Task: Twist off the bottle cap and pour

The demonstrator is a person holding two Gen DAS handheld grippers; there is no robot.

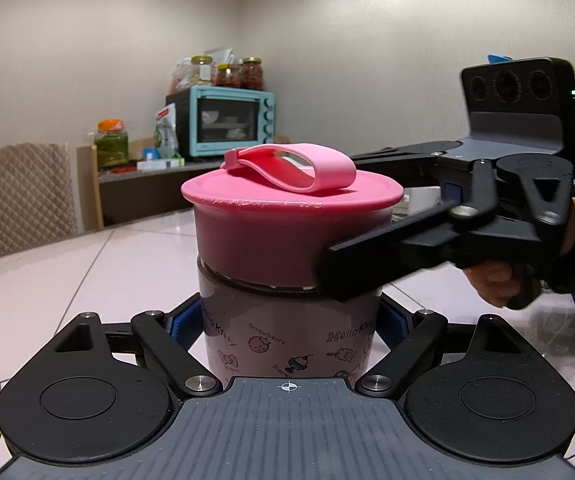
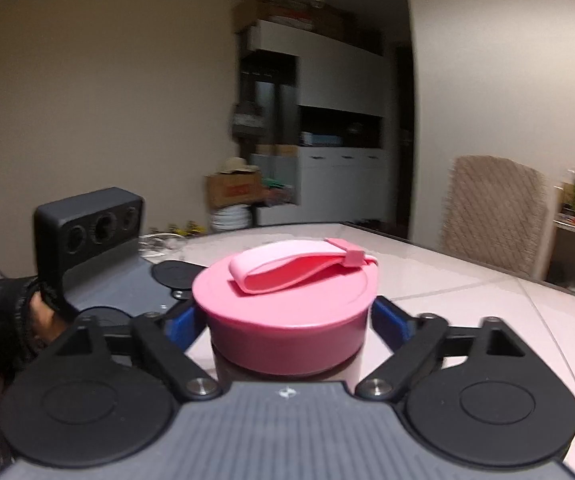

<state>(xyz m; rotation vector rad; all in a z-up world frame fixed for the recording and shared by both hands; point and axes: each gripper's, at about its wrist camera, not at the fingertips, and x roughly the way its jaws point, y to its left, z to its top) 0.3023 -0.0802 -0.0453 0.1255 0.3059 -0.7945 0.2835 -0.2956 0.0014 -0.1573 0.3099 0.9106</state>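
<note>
A clear bottle [image 1: 287, 340] with Hello Kitty prints stands upright on the white table [image 1: 87, 272]. It has a wide pink screw cap [image 1: 291, 236] with a pink loop strap [image 1: 303, 170] on top. My left gripper [image 1: 289, 322] is shut on the bottle's body below the cap, blue pads on both sides. My right gripper [image 2: 287, 322] is shut on the pink cap [image 2: 287, 332], blue pads against its sides; it reaches in from the right in the left wrist view [image 1: 439, 236]. The strap shows in the right wrist view [image 2: 299, 266]. The bottle's contents are hidden.
A teal toaster oven [image 1: 227, 120] with jars on top and a green jar [image 1: 111, 142] stand on a counter behind the table. A quilted chair [image 1: 23, 196] stands at the table's far edge; it also shows in the right wrist view [image 2: 495, 216]. White cabinets [image 2: 327, 140] lie beyond.
</note>
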